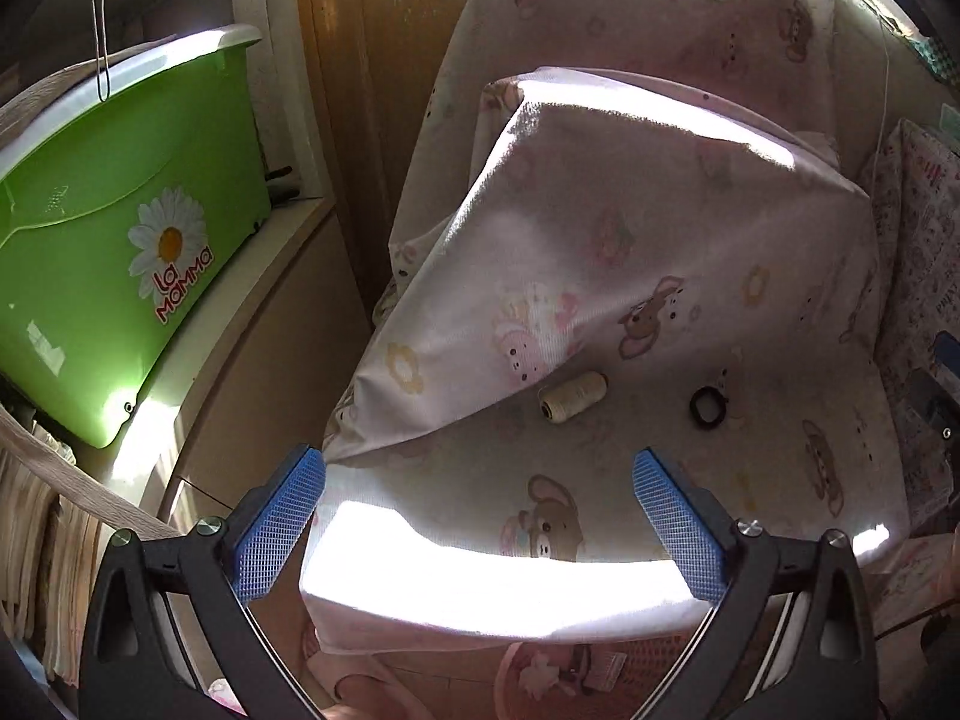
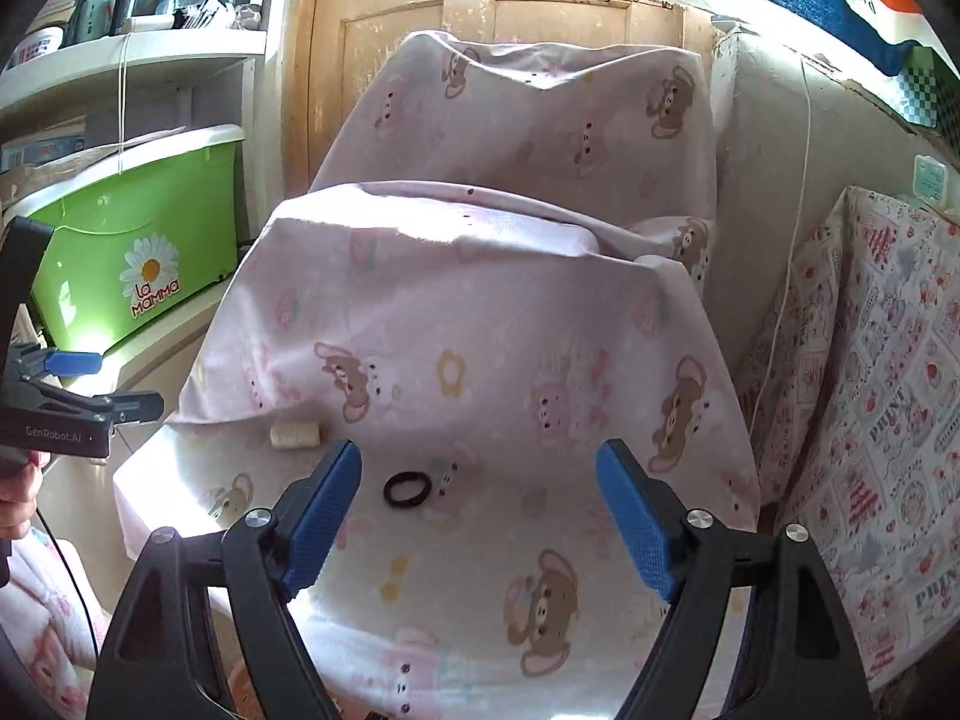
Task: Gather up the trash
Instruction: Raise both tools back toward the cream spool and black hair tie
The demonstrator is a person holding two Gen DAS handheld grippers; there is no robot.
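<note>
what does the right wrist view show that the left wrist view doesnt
Only the right wrist view shows the left gripper from the side, the upper shelf clutter and the open right gripper.

Only the left wrist view shows the stacked papers under the shelf.

Both show the cream thread spool, the black ring, the bear-print cloth and the green bin.

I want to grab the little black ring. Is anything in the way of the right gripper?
Nothing visible. The black ring lies bare on the bear-print sheet, just ahead of the open right gripper.
</note>
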